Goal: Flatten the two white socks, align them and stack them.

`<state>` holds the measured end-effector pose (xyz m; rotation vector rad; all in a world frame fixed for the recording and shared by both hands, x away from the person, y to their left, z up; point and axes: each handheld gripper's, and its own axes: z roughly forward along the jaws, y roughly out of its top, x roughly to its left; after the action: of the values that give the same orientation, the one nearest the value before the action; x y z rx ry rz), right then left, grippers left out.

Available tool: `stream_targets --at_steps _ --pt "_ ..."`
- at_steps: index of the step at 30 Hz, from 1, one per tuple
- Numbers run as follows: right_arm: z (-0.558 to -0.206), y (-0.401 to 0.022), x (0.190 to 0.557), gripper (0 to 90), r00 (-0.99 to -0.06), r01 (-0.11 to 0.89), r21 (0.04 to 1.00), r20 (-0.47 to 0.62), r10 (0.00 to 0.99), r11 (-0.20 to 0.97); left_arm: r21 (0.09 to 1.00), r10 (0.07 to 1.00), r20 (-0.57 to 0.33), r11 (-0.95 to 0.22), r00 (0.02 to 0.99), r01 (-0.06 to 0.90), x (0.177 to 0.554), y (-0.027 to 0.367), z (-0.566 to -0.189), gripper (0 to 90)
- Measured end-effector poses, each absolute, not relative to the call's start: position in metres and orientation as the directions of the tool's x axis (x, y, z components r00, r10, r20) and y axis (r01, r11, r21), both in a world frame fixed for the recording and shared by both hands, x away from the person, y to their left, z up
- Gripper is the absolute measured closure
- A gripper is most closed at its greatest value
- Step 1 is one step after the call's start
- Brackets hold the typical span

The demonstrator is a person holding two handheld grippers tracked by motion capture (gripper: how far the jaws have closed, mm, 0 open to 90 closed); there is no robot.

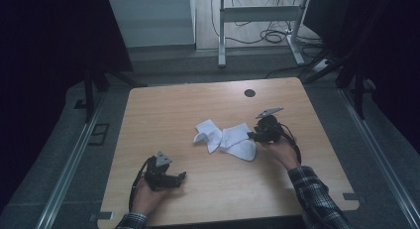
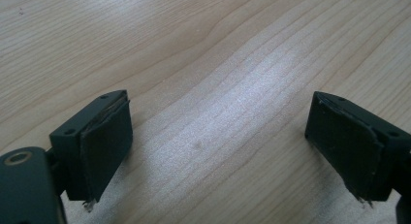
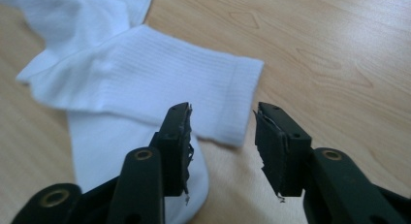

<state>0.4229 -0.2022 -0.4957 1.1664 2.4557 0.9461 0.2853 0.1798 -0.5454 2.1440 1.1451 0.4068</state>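
White ribbed socks (image 1: pixel 228 138) are lying on a light wood-grain table (image 1: pixel 163 120); black grippers are showing, and a dark plaid sleeve (image 1: pixel 312 192) is reaching in.

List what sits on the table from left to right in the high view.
Left gripper → left sock → right sock → right gripper, at that sock's edge. The dark hole lies farther back.

Two white socks (image 1: pixel 228 139) lie bunched at the middle of the table (image 1: pixel 163 110), the sole obstacle on it. Bare wood lies open all around them: the far edge, the left half, the near strip. The right gripper (image 3: pixel 222 146) sits just beside the nearer sock's cuff (image 3: pixel 232 103); bare wood lies between the left gripper's (image 2: pixel 218 151) parted fingers (image 2: pixel 104 146).
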Motion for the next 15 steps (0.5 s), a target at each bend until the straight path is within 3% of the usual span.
stream_targets --at_steps 11,12,15 --pt "-0.520 -0.190 0.449 52.9 -0.600 0.641 0.617 0.031 0.799 0.457 0.682 0.823 -0.036 -0.394 0.567 0.616 0.285 0.180 -0.545 9.7" --pt "-0.523 -0.189 0.449 54.0 -0.601 0.645 0.608 0.029 0.799 0.463 0.682 0.823 -0.036 -0.394 0.567 0.616 0.285 0.180 -0.545 9.7" --pt "-0.525 -0.191 0.449 70.3 -0.599 0.652 0.614 0.059 0.798 0.444 0.682 0.823 -0.036 -0.395 0.567 0.616 0.285 0.180 -0.545 9.7"
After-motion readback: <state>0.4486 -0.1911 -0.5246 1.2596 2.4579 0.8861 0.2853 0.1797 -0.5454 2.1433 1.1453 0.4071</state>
